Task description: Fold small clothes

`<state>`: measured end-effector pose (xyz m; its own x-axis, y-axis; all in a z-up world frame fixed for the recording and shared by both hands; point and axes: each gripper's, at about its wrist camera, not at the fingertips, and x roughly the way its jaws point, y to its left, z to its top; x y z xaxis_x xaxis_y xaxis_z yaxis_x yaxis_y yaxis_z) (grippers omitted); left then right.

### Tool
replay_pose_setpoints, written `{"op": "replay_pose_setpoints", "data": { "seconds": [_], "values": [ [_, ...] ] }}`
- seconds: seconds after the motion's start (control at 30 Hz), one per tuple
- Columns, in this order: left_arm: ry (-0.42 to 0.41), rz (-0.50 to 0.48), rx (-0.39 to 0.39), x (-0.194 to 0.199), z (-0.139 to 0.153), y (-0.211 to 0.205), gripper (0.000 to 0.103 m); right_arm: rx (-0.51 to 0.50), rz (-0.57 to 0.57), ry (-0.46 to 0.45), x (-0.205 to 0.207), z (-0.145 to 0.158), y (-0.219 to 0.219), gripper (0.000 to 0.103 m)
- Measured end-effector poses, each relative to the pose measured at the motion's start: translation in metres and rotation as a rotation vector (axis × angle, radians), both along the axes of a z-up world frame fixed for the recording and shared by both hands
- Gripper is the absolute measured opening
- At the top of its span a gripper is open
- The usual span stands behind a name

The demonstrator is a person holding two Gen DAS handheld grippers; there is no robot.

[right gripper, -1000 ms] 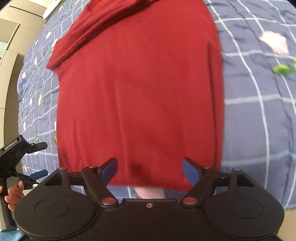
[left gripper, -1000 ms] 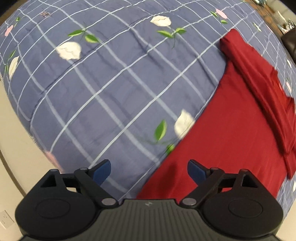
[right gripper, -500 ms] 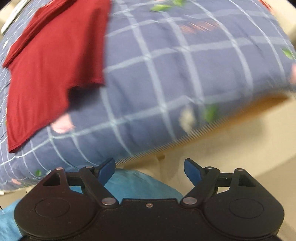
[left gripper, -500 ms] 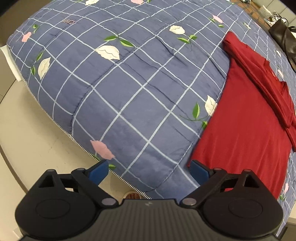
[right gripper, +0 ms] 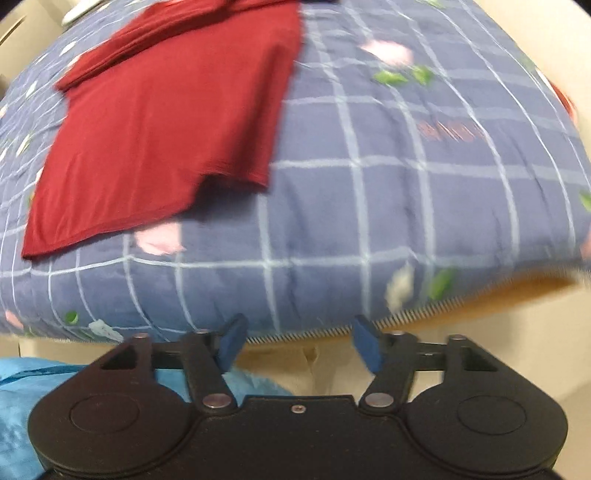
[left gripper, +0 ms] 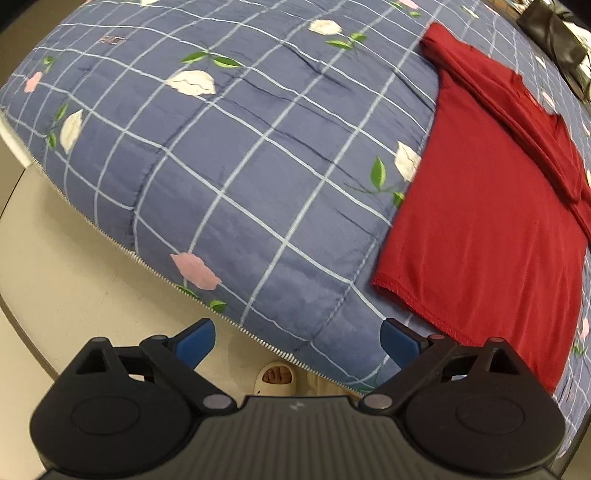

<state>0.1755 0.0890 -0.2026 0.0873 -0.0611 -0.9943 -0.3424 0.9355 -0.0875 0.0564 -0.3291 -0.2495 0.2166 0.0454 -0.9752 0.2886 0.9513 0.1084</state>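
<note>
From your left wrist camera, your left gripper (left gripper: 297, 341) hangs off the near edge of the quilt (left gripper: 236, 158), its blue-tipped jaws spread wide with nothing between them. The red shirt (left gripper: 487, 229) lies flat on the quilt, toward its right side, hem closest to you and one sleeve folded in across its upper part. The left gripper is apart from the shirt, clear of the hem's near corner. Below the quilt's zippered edge you can see pale floor (left gripper: 74, 273) and a foot in a white slipper (left gripper: 275, 378). A dark bag (left gripper: 550, 33) sits past the quilt's far right corner.

From your right wrist camera, the picture is smeared. Your right gripper (right gripper: 299, 343) also sits off the quilt's near edge, jaws parted and empty. Here the red shirt lies on the quilt's upper left, well apart from the gripper, with one hem corner lifted slightly above the quilt. Blue fabric (right gripper: 22, 402) shows beneath the quilt's edge at lower left.
</note>
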Motion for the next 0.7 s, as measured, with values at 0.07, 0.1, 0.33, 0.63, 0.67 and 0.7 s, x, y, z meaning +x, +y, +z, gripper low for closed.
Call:
{"op": "replay_pose_setpoints", "data": {
  "seconds": [0.07, 0.1, 0.33, 0.63, 0.67, 0.7],
  "values": [
    [0.006, -0.002, -0.008, 0.003, -0.002, -0.002, 0.098, 0.024, 0.024, -0.026, 0.009, 0.001, 0.004, 0.05],
    [0.008, 0.005, -0.008, 0.005, -0.004, -0.003, 0.098, 0.04, 0.022, -0.042, 0.014, 0.002, 0.004, 0.047],
    [0.036, 0.024, 0.0, 0.029, -0.02, -0.022, 0.098, 0.077, -0.103, -0.066, 0.038, 0.004, -0.024, 0.034],
    [0.075, 0.024, -0.023, 0.071, -0.042, -0.058, 0.095, 0.163, -0.14, -0.051, 0.07, -0.003, -0.041, 0.033],
    [0.078, 0.03, -0.029, 0.075, -0.044, -0.061, 0.095, 0.168, -0.127, -0.046, 0.074, -0.004, -0.041, 0.033],
    [0.081, 0.032, -0.03, 0.077, -0.046, -0.063, 0.095, 0.173, -0.12, -0.041, 0.077, -0.004, -0.041, 0.033]
  ]
}}
